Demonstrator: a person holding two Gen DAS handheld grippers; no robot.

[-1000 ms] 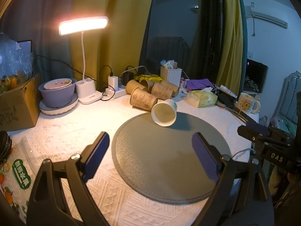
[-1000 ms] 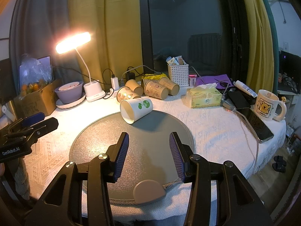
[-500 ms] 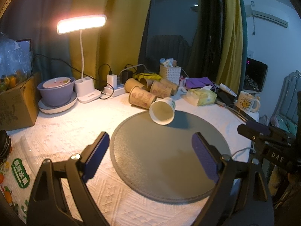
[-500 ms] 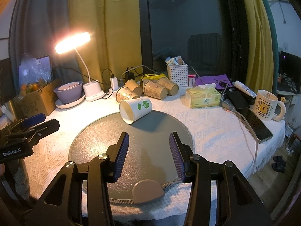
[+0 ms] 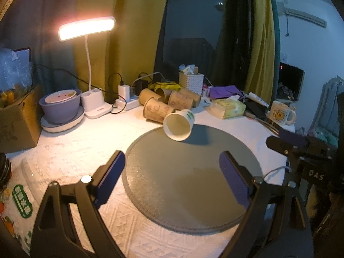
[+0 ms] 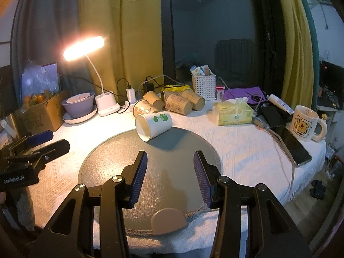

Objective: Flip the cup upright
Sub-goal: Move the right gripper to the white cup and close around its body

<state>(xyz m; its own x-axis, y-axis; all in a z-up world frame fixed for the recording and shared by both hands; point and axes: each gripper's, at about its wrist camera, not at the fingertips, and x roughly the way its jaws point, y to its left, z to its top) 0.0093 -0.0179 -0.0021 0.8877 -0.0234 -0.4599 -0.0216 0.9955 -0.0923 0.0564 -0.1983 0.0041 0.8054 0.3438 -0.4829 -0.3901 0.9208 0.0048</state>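
A white paper cup with a green leaf print (image 5: 179, 124) lies on its side at the far edge of a round grey mat (image 5: 193, 172), its mouth turned toward me. It also shows in the right wrist view (image 6: 153, 125) on the mat (image 6: 120, 161). My left gripper (image 5: 172, 172) is open and empty, hovering over the near part of the mat, well short of the cup. My right gripper (image 6: 169, 167) is open and empty, over the mat's near side, the cup ahead and slightly left. Each gripper shows at the edge of the other's view.
Several brown paper cups (image 5: 167, 105) lie on their sides just behind the white cup. A lit desk lamp (image 5: 86, 28), purple bowl (image 5: 60, 105), cardboard box (image 5: 17, 118), white basket (image 6: 203, 86), tissue pack (image 6: 233, 112), phone (image 6: 292, 144) and mug (image 6: 304, 125) surround the mat.
The left wrist view has shifted slightly, so the cup and clutter sit a little further left in it. The right gripper has barely moved. Both stay open.
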